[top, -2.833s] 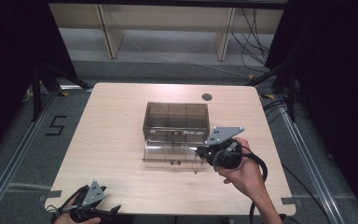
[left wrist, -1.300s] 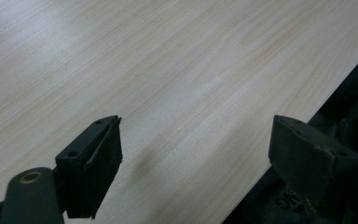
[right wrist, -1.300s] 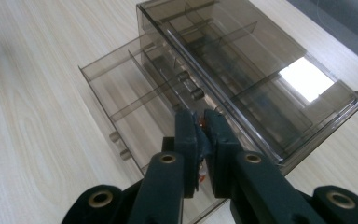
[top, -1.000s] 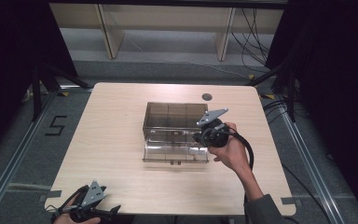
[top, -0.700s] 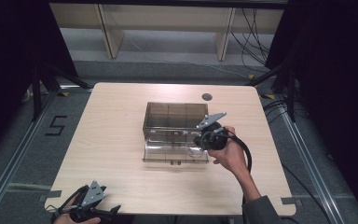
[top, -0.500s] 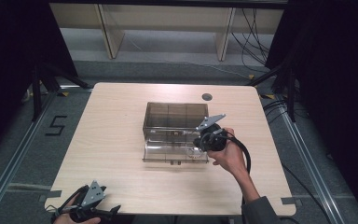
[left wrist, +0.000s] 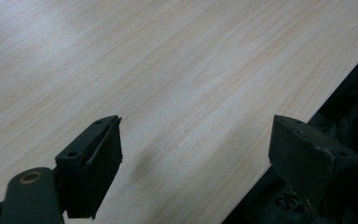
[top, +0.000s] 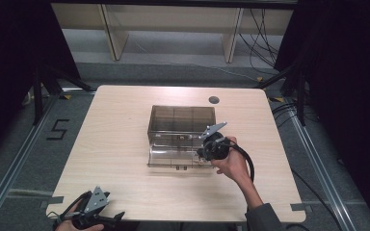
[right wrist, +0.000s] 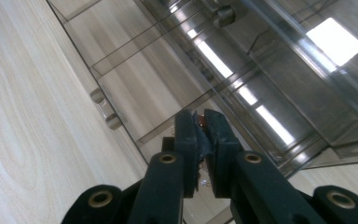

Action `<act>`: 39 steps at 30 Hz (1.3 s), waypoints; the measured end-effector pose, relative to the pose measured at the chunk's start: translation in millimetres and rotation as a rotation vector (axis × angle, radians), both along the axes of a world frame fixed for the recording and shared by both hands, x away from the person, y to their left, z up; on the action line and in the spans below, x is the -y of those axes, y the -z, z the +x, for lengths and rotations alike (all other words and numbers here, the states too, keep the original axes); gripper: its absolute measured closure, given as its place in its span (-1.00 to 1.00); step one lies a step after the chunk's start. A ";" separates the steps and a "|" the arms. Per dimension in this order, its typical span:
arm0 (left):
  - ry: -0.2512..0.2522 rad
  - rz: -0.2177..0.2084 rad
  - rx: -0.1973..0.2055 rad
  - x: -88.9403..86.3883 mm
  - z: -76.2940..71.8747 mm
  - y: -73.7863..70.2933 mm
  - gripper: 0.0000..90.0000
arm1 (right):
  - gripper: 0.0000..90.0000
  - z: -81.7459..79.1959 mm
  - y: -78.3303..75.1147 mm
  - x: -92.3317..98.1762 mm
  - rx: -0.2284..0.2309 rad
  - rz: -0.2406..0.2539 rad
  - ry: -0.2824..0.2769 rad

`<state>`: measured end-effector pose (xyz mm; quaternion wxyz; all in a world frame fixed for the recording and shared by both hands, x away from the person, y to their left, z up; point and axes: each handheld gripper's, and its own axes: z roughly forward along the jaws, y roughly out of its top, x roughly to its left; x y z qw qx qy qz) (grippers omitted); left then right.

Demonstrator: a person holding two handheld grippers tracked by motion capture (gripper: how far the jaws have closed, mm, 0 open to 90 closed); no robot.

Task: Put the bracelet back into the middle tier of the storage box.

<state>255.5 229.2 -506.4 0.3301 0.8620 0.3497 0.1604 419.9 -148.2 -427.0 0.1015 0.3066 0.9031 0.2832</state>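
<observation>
Small item point(right wrist: 200, 128) between right tongs point(right wrist: 202, 122)

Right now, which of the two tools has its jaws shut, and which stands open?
The right tool, over the clear plastic compartment box, is shut on a small thin item. The left tool, at the table's near edge, stands wide open.

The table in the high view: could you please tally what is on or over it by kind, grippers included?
Clear plastic compartment box with its lid folded open: 1
Small thing pinched in the right gripper, too hidden to identify: 1
Grippers, left gripper and right gripper: 2
Total: 4
</observation>
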 end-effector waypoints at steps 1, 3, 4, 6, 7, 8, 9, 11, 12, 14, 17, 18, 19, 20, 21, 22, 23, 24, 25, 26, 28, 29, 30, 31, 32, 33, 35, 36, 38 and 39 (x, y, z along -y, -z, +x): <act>-0.001 0.003 0.000 -0.1 0.1 0.0 -0.62 | 0.88 0.9 1.9 -1.0 -0.003 -0.001 -0.009; 0.000 0.001 0.000 0.0 0.0 0.0 -0.62 | 0.88 2.6 5.4 -2.2 0.001 -0.001 -0.014; 0.000 0.001 0.000 0.0 0.0 0.0 -0.62 | 0.88 3.4 5.9 -2.3 0.004 -0.009 -0.024; -0.001 0.002 -0.001 0.0 0.0 0.1 -0.62 | 0.88 3.3 8.7 -4.0 -0.015 -0.016 -0.005; 0.000 0.002 0.000 0.0 0.0 0.0 -0.62 | 0.88 2.8 9.1 -4.3 -0.026 -0.015 0.002; 0.001 0.001 -0.001 0.0 0.0 0.0 -0.62 | 0.88 5.4 11.1 -4.0 -0.012 -0.012 -0.021; -0.001 0.008 0.002 0.0 0.3 0.3 -0.62 | 0.88 6.9 12.0 -3.5 -0.014 -0.011 -0.038; 0.000 0.000 -0.001 0.1 0.0 0.1 -0.62 | 0.88 5.0 13.4 -4.6 -0.035 -0.015 0.007; -0.001 0.001 0.000 0.0 0.1 0.0 -0.62 | 0.88 6.0 14.2 -4.1 -0.038 -0.016 -0.005; -0.001 0.001 0.000 -0.1 0.1 0.0 -0.62 | 0.88 7.5 16.1 -4.2 -0.032 -0.011 -0.021; 0.000 0.000 0.000 0.0 0.1 0.1 -0.62 | 0.88 10.0 19.7 -2.9 -0.036 -0.025 -0.028; 0.000 0.000 -0.001 0.0 0.1 0.0 -0.62 | 0.88 10.7 20.6 -2.8 -0.021 -0.024 -0.028; 0.000 0.002 0.000 -0.1 0.1 0.0 -0.62 | 0.88 11.7 21.1 -2.7 -0.032 -0.023 -0.037; 0.000 -0.003 -0.002 0.0 -0.1 0.0 -0.62 | 0.88 11.5 20.8 -2.6 -0.029 -0.027 -0.032; -0.004 0.002 0.003 0.0 0.2 0.2 -0.62 | 0.87 10.3 21.2 -3.3 -0.046 -0.020 -0.014; -0.001 -0.001 -0.002 -0.1 0.0 0.0 -0.62 | 0.86 10.4 21.1 -3.3 -0.047 -0.022 -0.012; -0.001 0.001 -0.001 -0.2 0.1 0.0 -0.62 | 0.85 10.6 21.5 -3.3 -0.045 -0.021 -0.013; -0.001 0.001 -0.001 -0.2 0.1 0.0 -0.62 | 0.80 11.3 21.3 -2.2 -0.029 -0.030 -0.016; 0.000 0.007 0.002 -0.2 0.3 0.0 -0.62 | 0.73 10.8 21.1 -2.5 -0.042 -0.021 -0.006; 0.000 0.001 -0.001 0.0 0.1 0.0 -0.62 | 0.72 12.6 21.0 -0.9 -0.020 -0.025 -0.012; -0.001 0.002 -0.001 -0.2 0.1 0.0 -0.62 | 0.64 11.0 18.5 0.3 -0.040 -0.012 0.027; 0.000 0.008 0.001 -0.5 0.3 -0.1 -0.62 | 0.58 11.1 19.2 0.5 -0.030 0.006 0.030; 0.000 0.008 0.001 -0.5 0.3 -0.1 -0.62 | 0.58 11.1 19.2 0.5 -0.030 0.006 0.030; -0.001 0.001 -0.001 -0.2 0.1 0.0 -0.62 | 0.53 9.3 15.5 3.0 -0.019 0.007 0.048; -0.001 0.002 -0.001 0.0 0.2 0.1 -0.62 | 0.49 9.0 14.6 4.5 -0.008 0.012 0.057; 0.001 0.001 -0.001 0.0 0.0 0.0 -0.62 | 0.45 7.7 13.7 4.8 -0.015 0.027 0.069; -0.001 0.001 -0.001 0.0 0.1 0.0 -0.62 | 0.39 8.4 12.5 9.2 0.023 0.034 0.060; -0.001 0.001 -0.001 0.0 0.1 0.0 -0.62 | 0.36 7.2 11.0 10.3 0.024 0.046 0.072; -0.007 0.002 0.010 -0.2 -0.1 0.3 -0.62 | 0.29 4.9 10.1 12.6 0.038 0.060 0.092; -0.009 0.001 0.011 -0.1 -0.1 0.3 -0.62 | 0.25 3.9 9.5 14.2 0.038 0.063 0.089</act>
